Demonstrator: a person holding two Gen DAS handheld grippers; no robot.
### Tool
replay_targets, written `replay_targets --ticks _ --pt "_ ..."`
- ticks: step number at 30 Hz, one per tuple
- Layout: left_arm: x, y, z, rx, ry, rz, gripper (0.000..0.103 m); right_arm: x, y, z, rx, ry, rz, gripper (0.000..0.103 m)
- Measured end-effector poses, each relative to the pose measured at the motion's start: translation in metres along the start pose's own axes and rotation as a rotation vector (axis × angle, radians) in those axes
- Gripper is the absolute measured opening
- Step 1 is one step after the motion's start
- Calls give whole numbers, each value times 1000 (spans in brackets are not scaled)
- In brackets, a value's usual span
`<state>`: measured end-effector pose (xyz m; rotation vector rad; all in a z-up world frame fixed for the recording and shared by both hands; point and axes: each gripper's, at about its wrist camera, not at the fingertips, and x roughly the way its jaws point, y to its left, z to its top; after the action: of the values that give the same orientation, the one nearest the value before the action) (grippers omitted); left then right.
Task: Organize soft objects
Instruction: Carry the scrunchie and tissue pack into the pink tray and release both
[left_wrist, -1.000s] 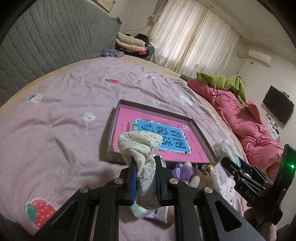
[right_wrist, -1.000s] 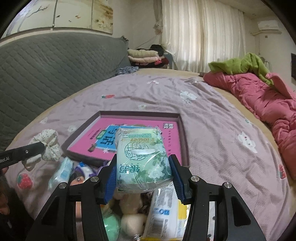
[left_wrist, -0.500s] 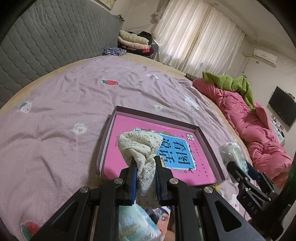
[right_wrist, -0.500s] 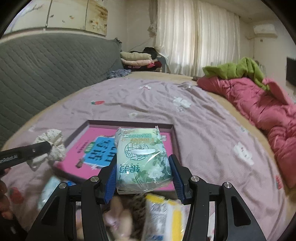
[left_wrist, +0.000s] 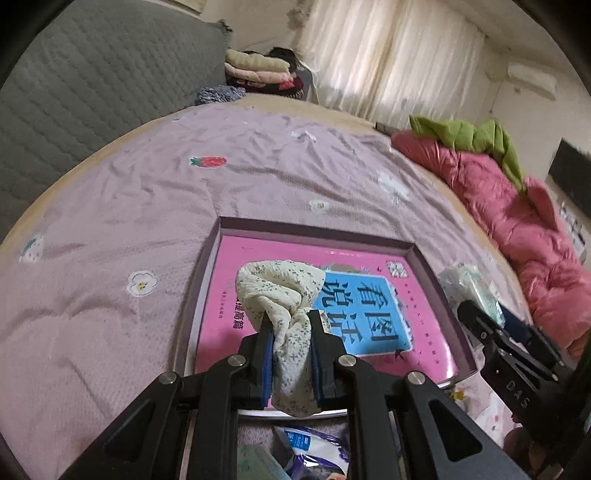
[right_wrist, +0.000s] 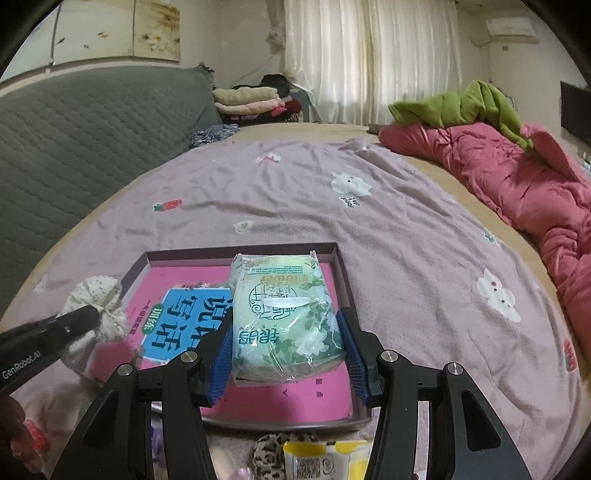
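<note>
Floral cloth (left_wrist: 284, 306) between left hand-held gripper (left_wrist: 290, 328) jaws.

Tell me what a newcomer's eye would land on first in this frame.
Most striking is the shallow box with a bright pink and blue lining, lying on the lilac bedspread. Over it, the left gripper pinches a cream floral scrunchie, and the right gripper clamps a green tissue pack. At the bed's right edge lies a crumpled pink quilt with a green garment on top.
</note>
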<state>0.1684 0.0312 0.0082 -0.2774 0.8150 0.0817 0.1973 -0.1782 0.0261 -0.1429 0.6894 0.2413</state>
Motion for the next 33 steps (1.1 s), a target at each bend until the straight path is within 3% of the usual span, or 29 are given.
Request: replay_targets --ticks 16,33 --pt "49 -10 -4 18 147 13 16 44 -8 -21 -66 110 -34 54" --pt "61 -15 -5 39 183 48 17 64 -12 -31 -79 210 -77 54"
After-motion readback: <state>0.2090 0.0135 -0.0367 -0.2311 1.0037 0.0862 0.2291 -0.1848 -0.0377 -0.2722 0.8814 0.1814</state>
